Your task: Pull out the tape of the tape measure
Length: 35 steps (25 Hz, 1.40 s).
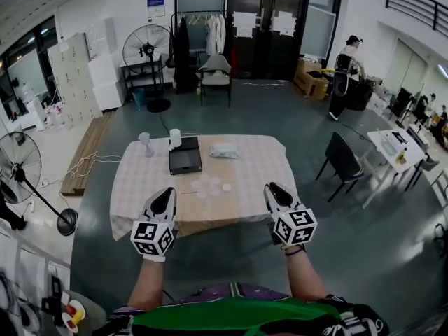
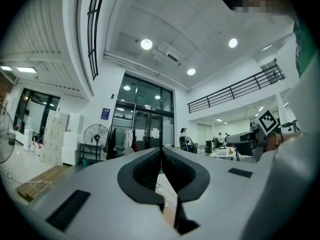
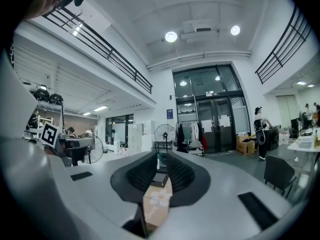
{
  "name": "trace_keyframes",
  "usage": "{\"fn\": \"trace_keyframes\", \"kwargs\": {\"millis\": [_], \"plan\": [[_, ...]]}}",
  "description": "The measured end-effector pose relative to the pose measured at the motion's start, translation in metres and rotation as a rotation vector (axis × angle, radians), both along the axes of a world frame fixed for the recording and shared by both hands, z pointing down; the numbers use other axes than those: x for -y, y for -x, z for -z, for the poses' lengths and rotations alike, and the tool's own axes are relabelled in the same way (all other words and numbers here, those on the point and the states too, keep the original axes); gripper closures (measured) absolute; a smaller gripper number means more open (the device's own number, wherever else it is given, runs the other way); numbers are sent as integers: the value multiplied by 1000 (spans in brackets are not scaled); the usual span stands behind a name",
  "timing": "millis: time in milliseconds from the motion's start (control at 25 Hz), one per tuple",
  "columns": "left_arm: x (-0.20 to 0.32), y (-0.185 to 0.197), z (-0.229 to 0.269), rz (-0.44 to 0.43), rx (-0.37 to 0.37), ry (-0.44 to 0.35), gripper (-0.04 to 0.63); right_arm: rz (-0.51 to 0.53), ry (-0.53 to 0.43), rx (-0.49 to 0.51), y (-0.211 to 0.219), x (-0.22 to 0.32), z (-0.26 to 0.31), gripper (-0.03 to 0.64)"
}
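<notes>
Position: near edge of worktop (image 1: 210, 215), both level.
Left gripper (image 1: 165, 191) clenched shut, empty; right gripper (image 1: 274, 187) slightly apart, nothing between.

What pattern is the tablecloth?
The tablecloth is finely checked, pale; clearest in head view.

Green top (image 1: 231, 312); grey grippers (image 1: 166, 191) (image 1: 273, 186), marker cubes (image 1: 152, 238) (image 1: 295, 226); wristband (image 1: 294, 250) maybe purple.
</notes>
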<state>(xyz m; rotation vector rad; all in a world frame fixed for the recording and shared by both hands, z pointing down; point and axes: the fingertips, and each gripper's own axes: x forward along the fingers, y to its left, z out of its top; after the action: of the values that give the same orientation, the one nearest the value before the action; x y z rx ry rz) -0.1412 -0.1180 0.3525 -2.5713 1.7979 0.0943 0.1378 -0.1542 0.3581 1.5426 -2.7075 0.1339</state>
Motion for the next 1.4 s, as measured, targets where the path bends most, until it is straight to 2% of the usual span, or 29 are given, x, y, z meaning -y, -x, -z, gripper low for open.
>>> {"fn": "trace_keyframes", "kwargs": {"millis": [320, 600, 880, 1400], "plan": [[6, -7, 4, -14, 4, -20, 572, -15, -27, 0, -5, 0, 8, 600], [1, -10, -1, 1, 29, -22, 572, -29, -29, 6, -11, -1, 7, 609], [0, 1, -3, 30, -3, -26, 572, -31, -17, 7, -11, 2, 1, 609], [13, -8, -8, 31, 8, -13, 572, -45, 6, -23, -18, 16, -10, 611]]}}
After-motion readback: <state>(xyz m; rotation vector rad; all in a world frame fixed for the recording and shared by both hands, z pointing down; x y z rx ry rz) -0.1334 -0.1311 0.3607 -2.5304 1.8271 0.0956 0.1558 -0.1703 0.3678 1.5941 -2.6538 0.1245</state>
